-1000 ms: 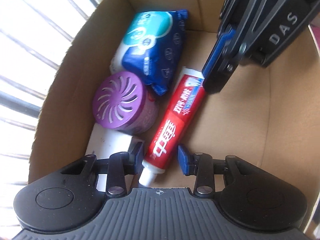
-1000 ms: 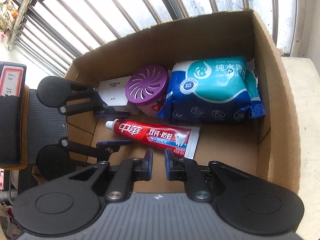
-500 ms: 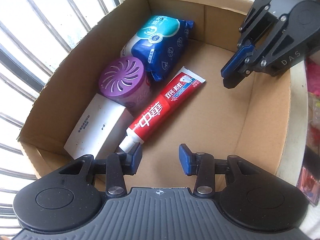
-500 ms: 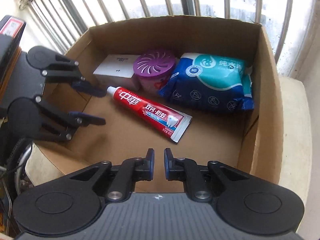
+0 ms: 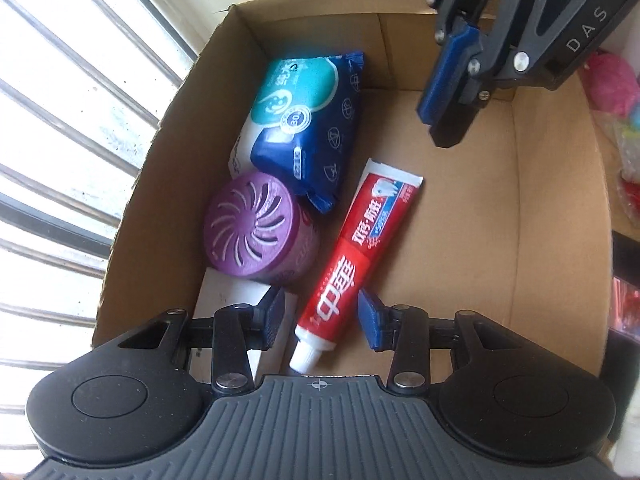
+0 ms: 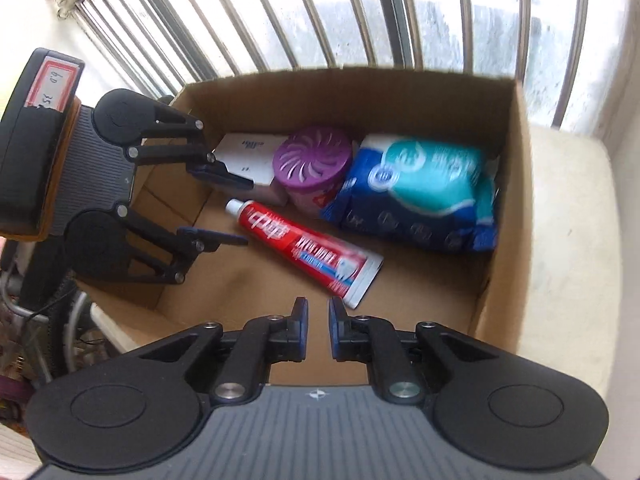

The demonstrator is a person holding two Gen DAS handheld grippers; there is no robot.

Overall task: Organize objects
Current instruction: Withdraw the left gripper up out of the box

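Observation:
A cardboard box (image 5: 552, 240) holds a red toothpaste tube (image 5: 352, 256), a purple air freshener (image 5: 252, 232), a blue-and-teal wipes pack (image 5: 308, 120) and a white carton (image 5: 236, 300). My left gripper (image 5: 320, 316) is open, its fingers on either side of the tube's cap end, just above it. My right gripper (image 6: 318, 316) is nearly shut and empty, over the box's near edge; it also shows in the left wrist view (image 5: 452, 96). In the right wrist view the tube (image 6: 304, 248), freshener (image 6: 312, 160), wipes (image 6: 424, 188) and carton (image 6: 248, 156) lie in the box (image 6: 508, 208).
Window bars (image 6: 360, 12) run behind the box. The box sits on a pale ledge (image 6: 568, 248). Pink and red clutter (image 5: 612, 84) lies beyond the box's right wall. The box floor to the right of the tube is bare cardboard.
My left gripper has moved back down into the box over the tube's cap end. My right gripper has drawn back and up toward the box's edge. The objects have not moved.

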